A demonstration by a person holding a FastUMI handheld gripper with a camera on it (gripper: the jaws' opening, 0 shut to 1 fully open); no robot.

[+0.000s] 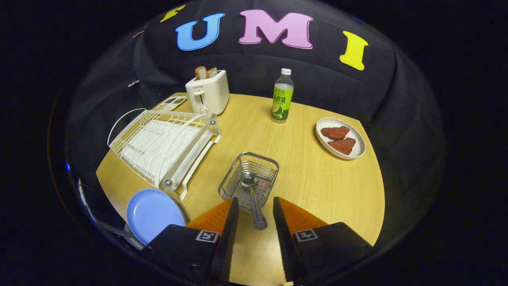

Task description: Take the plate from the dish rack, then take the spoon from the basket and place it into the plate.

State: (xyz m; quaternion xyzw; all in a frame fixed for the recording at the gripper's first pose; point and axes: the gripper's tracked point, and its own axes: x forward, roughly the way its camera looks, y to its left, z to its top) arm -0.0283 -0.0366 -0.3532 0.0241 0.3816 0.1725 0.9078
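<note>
Fingers (256, 216) stand apart, flanking the ribbed handle end of the spoon (254, 198) without visibly pressing it. Its polished metal bowl lies inside the wire basket (228, 180), the handle leaning out over the near rim. Risk: closing off-centre on a slick round handle could let it roll or tip the light basket. Left of the fingers, the smooth blue plate (152, 214) rests on the wood-grain worktop (317, 190), beside the white wire dish rack (162, 143).

plate (152, 214) partly behind tongs (256, 208)
</note>
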